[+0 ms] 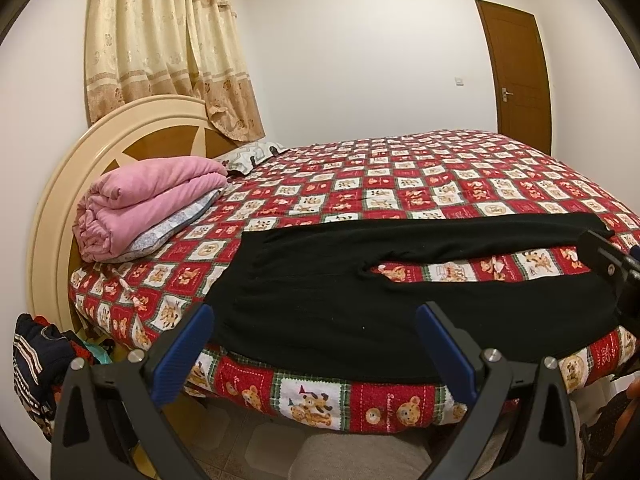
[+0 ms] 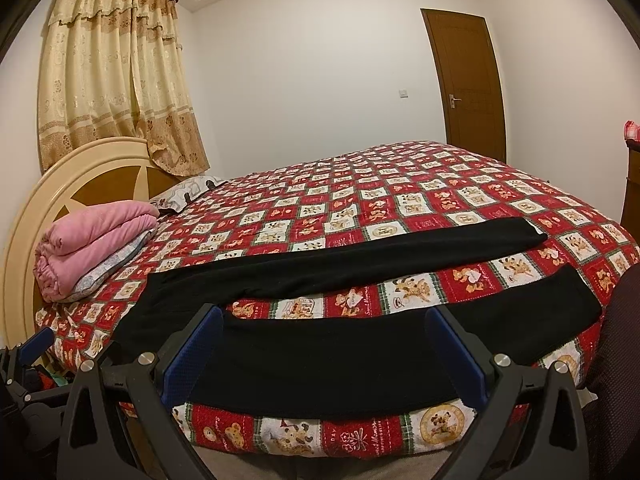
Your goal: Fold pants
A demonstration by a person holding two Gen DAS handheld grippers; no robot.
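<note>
Black pants (image 1: 360, 304) lie flat on the red patchwork bedspread (image 1: 400, 184), waist to the left, two legs spread apart to the right. My left gripper (image 1: 316, 320) is open and empty, hovering at the bed's near edge over the waist area. My right gripper (image 2: 324, 324) is open and empty, over the near leg of the pants (image 2: 360, 360). The far leg (image 2: 400, 252) lies further back. The right gripper shows at the right edge of the left wrist view (image 1: 612, 268). The left gripper shows at the lower left of the right wrist view (image 2: 24, 364).
A folded pink blanket (image 1: 152, 204) rests on a pillow by the round headboard (image 1: 60, 208). A pile of clothes (image 1: 36, 364) sits beside the bed on the left. A brown door (image 1: 520, 72) stands at the far wall; curtains (image 1: 160, 40) hang behind the headboard.
</note>
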